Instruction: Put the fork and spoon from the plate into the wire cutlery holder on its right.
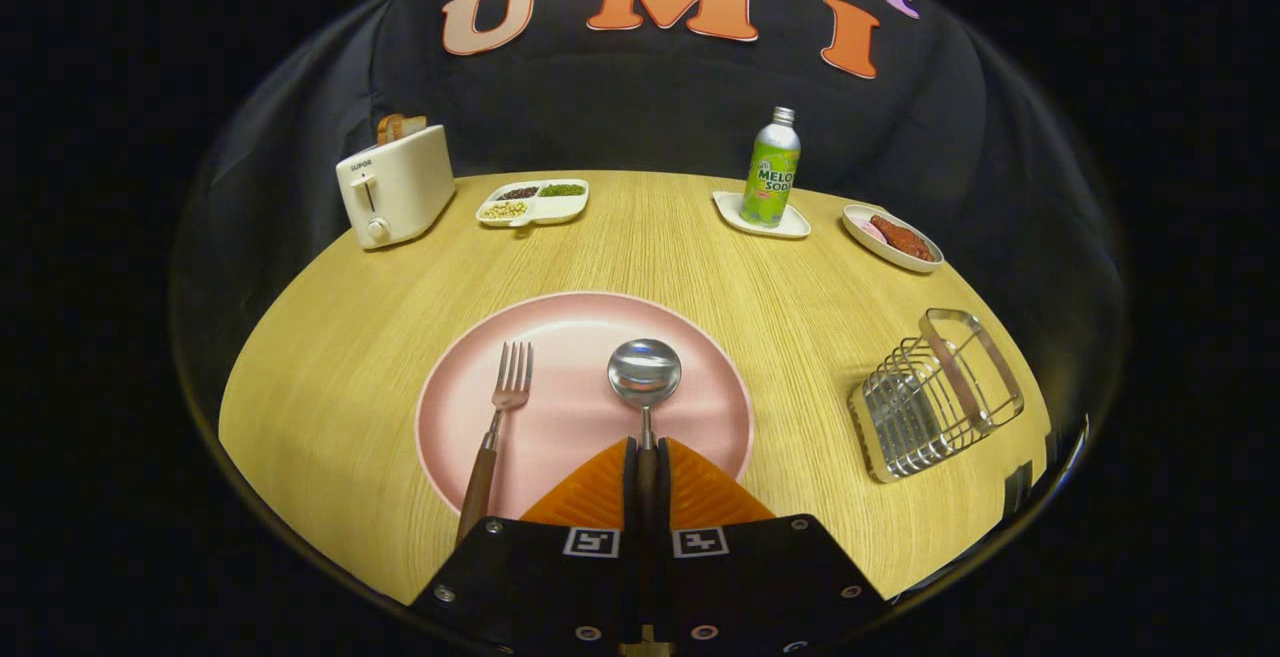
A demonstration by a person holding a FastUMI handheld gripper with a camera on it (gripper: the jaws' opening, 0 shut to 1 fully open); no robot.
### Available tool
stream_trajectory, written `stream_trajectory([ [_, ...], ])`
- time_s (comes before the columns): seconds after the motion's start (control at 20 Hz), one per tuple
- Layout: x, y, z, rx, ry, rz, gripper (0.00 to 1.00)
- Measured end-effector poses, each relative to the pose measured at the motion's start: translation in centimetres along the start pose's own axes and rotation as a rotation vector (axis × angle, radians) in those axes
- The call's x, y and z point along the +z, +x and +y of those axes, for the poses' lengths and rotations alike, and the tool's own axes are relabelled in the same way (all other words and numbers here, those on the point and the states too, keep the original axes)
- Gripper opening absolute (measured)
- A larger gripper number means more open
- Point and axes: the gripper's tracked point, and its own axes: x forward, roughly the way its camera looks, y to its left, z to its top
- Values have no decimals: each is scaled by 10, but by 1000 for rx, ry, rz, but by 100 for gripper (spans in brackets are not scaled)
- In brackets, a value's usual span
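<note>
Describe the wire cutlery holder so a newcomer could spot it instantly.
Start at the pink plate on the wooden table, where the gripper is shut on the spoon. Look right: the wire cutlery holder stands apart, the only shiny metal cage.

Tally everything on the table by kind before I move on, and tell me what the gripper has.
Cutlery: 2, fork and spoon
Dishes: 4, pink plate, divided tray, small tray, oval dish
Bottle: 1
Toaster: 1
Wire holder: 1
Total: 9
Gripper is shut on the spoon's handle.
</note>
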Motion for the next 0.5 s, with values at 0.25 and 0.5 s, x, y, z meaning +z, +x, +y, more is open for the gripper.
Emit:
stream_trajectory([
  [0.25, 22, -22, -26, 30, -8, 16, 5],
  [0.5, 40, -42, -65, 33, 5, 56, 5],
])
